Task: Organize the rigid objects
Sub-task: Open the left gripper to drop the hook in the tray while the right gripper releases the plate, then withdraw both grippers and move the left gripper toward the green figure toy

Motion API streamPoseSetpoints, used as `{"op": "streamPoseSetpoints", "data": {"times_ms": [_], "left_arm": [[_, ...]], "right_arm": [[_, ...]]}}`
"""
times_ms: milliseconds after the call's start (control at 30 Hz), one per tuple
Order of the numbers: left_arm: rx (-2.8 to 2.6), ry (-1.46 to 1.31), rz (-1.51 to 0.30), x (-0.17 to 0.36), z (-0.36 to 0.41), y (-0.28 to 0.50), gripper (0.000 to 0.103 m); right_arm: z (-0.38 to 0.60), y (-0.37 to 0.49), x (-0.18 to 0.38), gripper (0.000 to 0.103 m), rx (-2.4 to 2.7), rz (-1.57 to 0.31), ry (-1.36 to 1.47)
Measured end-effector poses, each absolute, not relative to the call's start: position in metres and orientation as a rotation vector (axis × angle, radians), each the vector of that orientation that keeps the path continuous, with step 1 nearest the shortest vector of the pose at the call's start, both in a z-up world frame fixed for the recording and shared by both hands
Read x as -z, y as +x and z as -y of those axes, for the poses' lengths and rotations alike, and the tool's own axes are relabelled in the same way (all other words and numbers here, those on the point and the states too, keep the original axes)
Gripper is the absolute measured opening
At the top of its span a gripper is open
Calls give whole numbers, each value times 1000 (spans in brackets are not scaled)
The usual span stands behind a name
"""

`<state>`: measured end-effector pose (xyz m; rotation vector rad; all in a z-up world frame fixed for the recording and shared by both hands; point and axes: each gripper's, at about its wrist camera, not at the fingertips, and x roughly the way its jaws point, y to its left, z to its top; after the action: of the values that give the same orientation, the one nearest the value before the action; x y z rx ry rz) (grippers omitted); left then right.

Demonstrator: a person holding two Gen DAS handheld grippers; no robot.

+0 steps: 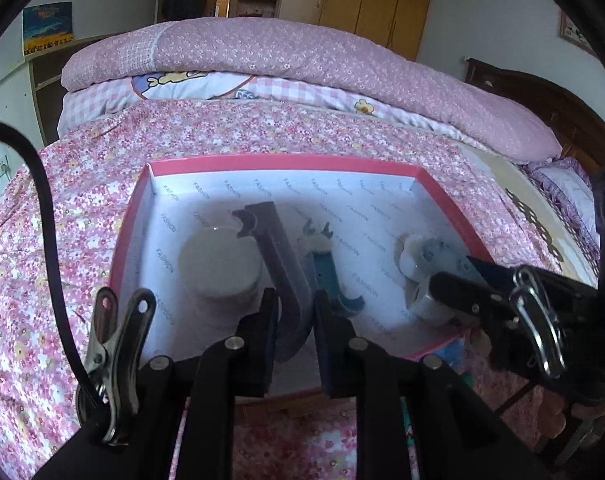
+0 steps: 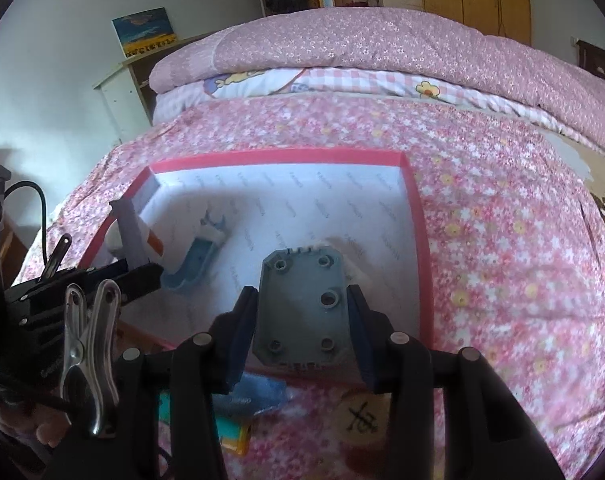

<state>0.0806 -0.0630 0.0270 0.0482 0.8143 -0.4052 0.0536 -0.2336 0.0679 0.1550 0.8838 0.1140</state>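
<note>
A red-rimmed cardboard box [image 1: 286,160] with white lining lies on the flowered bed; it also shows in the right wrist view [image 2: 416,216]. My left gripper [image 1: 294,312] is shut on a grey curved bracket [image 1: 278,256], holding it inside the box. Beside it in the box are a white round container [image 1: 218,268] and a blue plastic clip [image 1: 326,272]. My right gripper [image 2: 302,304] is shut on a grey plate with round holes [image 2: 306,312] over the box's near right part. The left gripper [image 2: 142,276] shows in the right wrist view too.
A round wooden chess piece [image 2: 364,416], a blue plastic piece [image 2: 254,396] and a teal and yellow object [image 2: 226,432] lie on the sheet in front of the box. A folded pink quilt [image 1: 302,52] lies behind. A wooden headboard [image 1: 542,96] is at the right.
</note>
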Motion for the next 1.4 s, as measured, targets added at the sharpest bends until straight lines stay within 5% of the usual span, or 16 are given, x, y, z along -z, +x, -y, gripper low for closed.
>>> {"op": "streamPoseSetpoints", "data": {"times_ms": [167, 233, 367, 567, 1400], "left_arm": [[390, 64, -824, -23, 66, 80, 21], [398, 52, -824, -25, 66, 79, 33], [401, 52, -811, -30, 68, 74, 41], [382, 77, -799, -37, 69, 65, 42], [377, -10, -782, -58, 42, 14, 42]], "right_arm": [[236, 56, -67, 45, -110, -877, 164], [237, 57, -67, 45, -111, -874, 167], [236, 55, -68, 46, -118, -874, 175], [229, 47, -77, 55, -126, -840, 166], [220, -13, -100, 56, -159, -825, 236]]}}
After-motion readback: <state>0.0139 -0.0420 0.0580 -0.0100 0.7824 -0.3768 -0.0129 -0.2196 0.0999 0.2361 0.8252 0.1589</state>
